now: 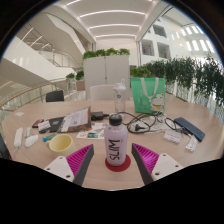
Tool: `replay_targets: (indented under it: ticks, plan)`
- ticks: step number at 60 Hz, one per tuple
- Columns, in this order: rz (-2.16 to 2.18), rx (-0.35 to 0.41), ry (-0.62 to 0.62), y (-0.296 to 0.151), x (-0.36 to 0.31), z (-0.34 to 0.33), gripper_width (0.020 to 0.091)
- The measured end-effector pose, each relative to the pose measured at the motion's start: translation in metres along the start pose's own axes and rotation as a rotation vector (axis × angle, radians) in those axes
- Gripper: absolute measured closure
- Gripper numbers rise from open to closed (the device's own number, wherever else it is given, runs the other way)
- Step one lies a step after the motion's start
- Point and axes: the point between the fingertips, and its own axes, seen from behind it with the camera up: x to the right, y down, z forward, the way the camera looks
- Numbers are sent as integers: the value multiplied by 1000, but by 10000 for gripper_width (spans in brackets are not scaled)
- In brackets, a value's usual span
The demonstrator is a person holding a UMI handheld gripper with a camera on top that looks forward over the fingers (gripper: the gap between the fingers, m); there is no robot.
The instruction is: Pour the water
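I see a wide round counter point(30, 125) of pale wood spread before me, with a bright atrium and a row of green planters point(106, 53) far beyond it. On the far right of the counter stands a green bag point(147, 94), and just left of it a clear glass point(120, 98). A black slab, a phone by the look of it point(189, 128), lies to the right, with cables point(143, 122) between it and the middle. At left sit open papers point(73, 121) and a yellow bowl point(60, 143). My hand-held gripper point(113, 160) is spread wide, its magenta pads point(82, 160) well apart. The white bottle point(117, 141) with a pink cap stands upright on a red coaster point(118, 165) between the fingers, a clear gap on each side, nothing pressing on it.
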Motion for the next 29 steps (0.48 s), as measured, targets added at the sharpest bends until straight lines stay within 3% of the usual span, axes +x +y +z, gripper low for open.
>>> replay_targets:
  ticks: [12,29]
  plan:
    - [-43,27,62,-16,-41,-108,269]
    - [4,9,124,-18,-111,-223,269]
